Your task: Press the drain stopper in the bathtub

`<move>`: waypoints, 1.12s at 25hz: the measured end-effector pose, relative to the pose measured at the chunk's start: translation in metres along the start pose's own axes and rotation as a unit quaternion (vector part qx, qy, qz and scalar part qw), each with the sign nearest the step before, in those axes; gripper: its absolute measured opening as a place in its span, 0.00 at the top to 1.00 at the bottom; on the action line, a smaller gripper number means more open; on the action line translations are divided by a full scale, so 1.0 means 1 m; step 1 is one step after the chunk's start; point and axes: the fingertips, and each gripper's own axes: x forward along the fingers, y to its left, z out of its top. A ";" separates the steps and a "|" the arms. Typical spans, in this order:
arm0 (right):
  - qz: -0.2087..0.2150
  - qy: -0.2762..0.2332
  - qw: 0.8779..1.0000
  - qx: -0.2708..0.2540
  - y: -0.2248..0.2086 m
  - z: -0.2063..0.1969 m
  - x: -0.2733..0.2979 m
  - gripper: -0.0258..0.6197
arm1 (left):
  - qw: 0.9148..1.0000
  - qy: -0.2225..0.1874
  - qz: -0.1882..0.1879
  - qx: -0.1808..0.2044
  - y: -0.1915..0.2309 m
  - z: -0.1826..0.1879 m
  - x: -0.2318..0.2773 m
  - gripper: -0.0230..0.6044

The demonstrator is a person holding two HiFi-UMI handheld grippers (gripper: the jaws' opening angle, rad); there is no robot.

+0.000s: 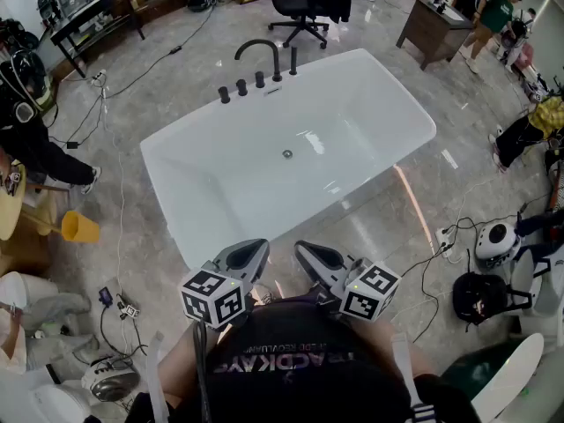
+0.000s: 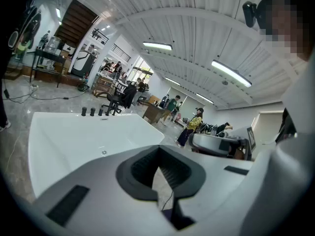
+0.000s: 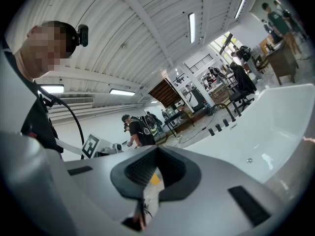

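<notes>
A white freestanding bathtub (image 1: 176,161) fills the middle of the head view. Its small round metal drain stopper (image 1: 286,154) lies on the tub floor, also visible in the left gripper view (image 2: 104,152) and the right gripper view (image 3: 249,160). A black faucet (image 1: 261,53) with several black knobs stands on the far rim. My left gripper (image 1: 261,248) and right gripper (image 1: 300,249) are held side by side near my body, outside the tub's near rim and far from the stopper. Both are shut and hold nothing, as seen in the left gripper (image 2: 158,155) and right gripper (image 3: 157,154) views.
A yellow bucket (image 1: 80,227) and cables lie on the floor at left. At right, a power strip (image 1: 444,235), a black bag (image 1: 477,298) and a white device (image 1: 495,241). An office chair (image 1: 300,8) and desk (image 1: 433,26) stand beyond the tub. People are around the room's edges.
</notes>
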 end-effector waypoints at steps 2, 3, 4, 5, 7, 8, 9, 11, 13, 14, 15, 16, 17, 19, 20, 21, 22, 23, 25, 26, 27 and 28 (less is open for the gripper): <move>0.000 0.000 1.000 0.002 -0.002 0.000 -0.002 0.94 | 1.000 0.000 0.000 0.000 -0.002 -0.001 0.002 0.96; 0.000 0.000 1.000 0.002 -0.003 0.000 -0.003 0.94 | 1.000 0.000 0.000 0.000 -0.003 -0.002 0.003 0.96; 0.001 0.000 1.000 0.002 -0.003 0.000 -0.004 0.94 | 1.000 0.000 0.000 -0.001 -0.003 -0.002 0.004 0.96; 0.001 0.001 1.000 0.002 -0.003 0.001 -0.004 0.94 | 1.000 0.000 0.001 -0.001 -0.003 -0.002 0.004 0.96; 0.002 0.003 1.000 0.002 -0.004 0.001 -0.003 0.94 | 1.000 0.000 0.001 -0.002 -0.002 -0.001 0.005 0.96; 0.001 0.003 1.000 0.002 -0.004 0.001 -0.002 0.94 | 1.000 0.001 0.001 -0.002 -0.002 -0.001 0.005 0.96; 0.001 0.004 1.000 0.003 -0.005 0.001 -0.002 0.94 | 1.000 0.001 0.001 -0.002 -0.002 -0.001 0.005 0.96; 0.002 0.004 1.000 0.005 -0.006 0.000 -0.001 0.94 | 1.000 0.003 0.002 -0.002 -0.002 -0.002 0.006 0.96; 0.008 -0.002 1.000 0.008 -0.005 0.002 -0.001 0.94 | 1.000 0.004 0.003 -0.003 -0.001 -0.003 0.006 0.96; 0.013 -0.006 1.000 0.009 -0.005 0.003 -0.002 0.94 | 1.000 0.005 0.003 -0.004 -0.001 -0.003 0.006 0.96; 0.017 -0.009 1.000 0.010 -0.004 0.005 -0.002 0.94 | 1.000 0.005 0.004 -0.005 0.000 -0.003 0.007 0.96; 0.019 -0.011 1.000 0.011 -0.004 0.005 -0.002 0.94 | 1.000 0.006 0.004 -0.006 0.000 -0.003 0.007 0.96; 0.021 -0.011 1.000 0.011 -0.004 0.006 -0.002 0.94 | 1.000 0.006 0.005 -0.007 0.000 -0.003 0.007 0.96; 0.022 -0.009 1.000 0.011 -0.004 0.005 -0.001 0.94 | 1.000 0.008 0.006 -0.008 0.001 -0.003 0.007 0.96; 0.023 -0.008 1.000 0.010 -0.004 0.005 -0.002 0.94 | 1.000 0.008 0.007 -0.007 0.001 -0.003 0.008 0.96; 0.023 -0.008 1.000 0.010 -0.005 0.005 -0.002 0.94 | 1.000 0.009 0.007 -0.005 0.000 -0.003 0.009 0.96; 0.023 -0.008 1.000 0.011 -0.006 0.005 -0.002 0.94 | 1.000 0.009 0.007 -0.004 0.000 -0.003 0.010 0.96; 0.023 -0.009 1.000 0.013 -0.007 0.005 -0.003 0.94 | 1.000 0.010 0.007 -0.003 0.000 -0.003 0.011 0.96; 0.022 -0.012 1.000 0.019 -0.010 0.005 -0.004 0.94 | 1.000 0.012 0.007 -0.002 0.000 -0.003 0.012 0.96; 0.022 -0.014 0.999 0.022 -0.011 0.005 -0.004 0.94 | 1.000 0.012 0.008 -0.003 0.001 -0.002 0.013 0.96; 0.022 -0.014 0.999 0.025 -0.012 0.005 -0.004 0.94 | 1.000 0.012 0.009 -0.003 0.002 -0.002 0.013 0.96; 0.023 -0.013 0.999 0.026 -0.012 0.005 -0.004 0.94 | 1.000 0.011 0.010 -0.005 0.004 -0.002 0.013 0.96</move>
